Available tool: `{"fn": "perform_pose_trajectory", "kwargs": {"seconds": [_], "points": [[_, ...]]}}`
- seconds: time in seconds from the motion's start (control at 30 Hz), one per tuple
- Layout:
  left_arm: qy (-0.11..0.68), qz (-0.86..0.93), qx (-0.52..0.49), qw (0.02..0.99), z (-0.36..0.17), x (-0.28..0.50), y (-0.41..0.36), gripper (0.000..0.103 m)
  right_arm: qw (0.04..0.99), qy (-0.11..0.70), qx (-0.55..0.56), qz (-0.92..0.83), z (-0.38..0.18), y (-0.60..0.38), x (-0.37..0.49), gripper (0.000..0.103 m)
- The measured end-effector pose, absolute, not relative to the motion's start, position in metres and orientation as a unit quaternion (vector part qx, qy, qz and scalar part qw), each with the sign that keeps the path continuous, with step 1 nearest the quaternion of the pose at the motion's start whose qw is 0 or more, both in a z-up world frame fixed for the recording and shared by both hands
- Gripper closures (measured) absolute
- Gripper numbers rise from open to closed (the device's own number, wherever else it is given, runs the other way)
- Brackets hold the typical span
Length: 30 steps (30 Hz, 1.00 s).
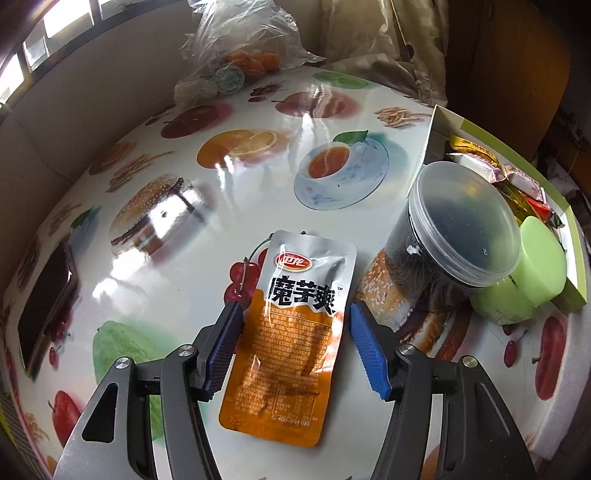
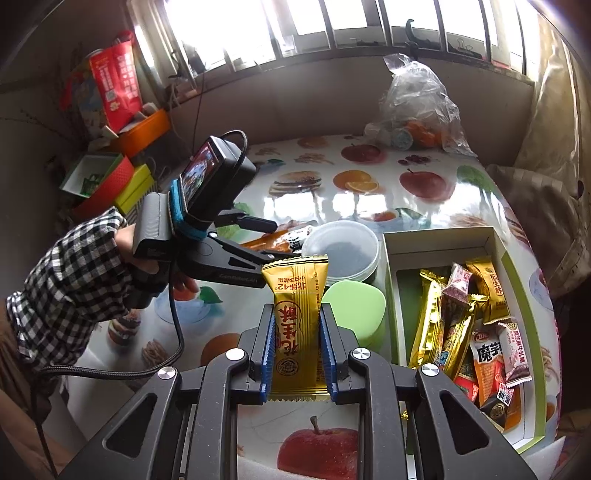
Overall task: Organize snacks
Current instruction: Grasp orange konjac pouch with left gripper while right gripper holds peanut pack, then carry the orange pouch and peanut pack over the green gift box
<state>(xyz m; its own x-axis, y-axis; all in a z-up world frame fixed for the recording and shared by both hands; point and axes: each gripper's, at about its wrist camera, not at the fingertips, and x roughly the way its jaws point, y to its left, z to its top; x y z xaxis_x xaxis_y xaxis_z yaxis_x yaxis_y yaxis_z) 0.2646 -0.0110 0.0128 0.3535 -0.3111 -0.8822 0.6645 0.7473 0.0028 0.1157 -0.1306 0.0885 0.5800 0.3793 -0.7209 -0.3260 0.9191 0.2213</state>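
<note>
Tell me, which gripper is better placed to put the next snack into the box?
Right, I think. The right gripper already clamps the gold snack bar beside the box. The left gripper has open jaws around the orange packet, which lies on the table.

Daylight is pouring in through a barred window (image 2: 332, 26) running across the top of the right wrist view, blowing out the panes and glaring off the glossy fruit-and-burger print tablecloth (image 2: 369, 192). A plain beige wall (image 2: 314, 99) is sitting below the sill. A patterned curtain (image 2: 550, 122) is hanging at the right edge, and a dark wooden panel (image 1: 517, 55) is showing upper right in the left wrist view.
</note>
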Motion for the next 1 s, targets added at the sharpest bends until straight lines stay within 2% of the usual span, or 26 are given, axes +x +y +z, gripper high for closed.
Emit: {"fn": "perform_pose_trajectory", "kwargs": {"seconds": [0.3,0.37,0.6,1.0], "points": [[0.478,-0.298,0.177,0.807,0.012,0.257,-0.013,0.042,0.888,0.414,0.037,0.198,0.088,-0.131,0.114,0.082],[0.476,-0.297,0.173,0.81,0.014,0.256,-0.013,0.049,0.888,0.413,0.039,0.198,0.088,-0.132,0.114,0.082],[0.475,-0.286,0.158,0.817,0.015,0.253,-0.012,0.051,0.887,0.413,0.041,0.201,0.087,-0.129,0.113,0.082],[0.475,-0.265,0.134,0.828,0.021,0.237,-0.004,0.06,0.889,0.409,0.043,0.203,0.089,-0.128,0.107,0.082]]}}
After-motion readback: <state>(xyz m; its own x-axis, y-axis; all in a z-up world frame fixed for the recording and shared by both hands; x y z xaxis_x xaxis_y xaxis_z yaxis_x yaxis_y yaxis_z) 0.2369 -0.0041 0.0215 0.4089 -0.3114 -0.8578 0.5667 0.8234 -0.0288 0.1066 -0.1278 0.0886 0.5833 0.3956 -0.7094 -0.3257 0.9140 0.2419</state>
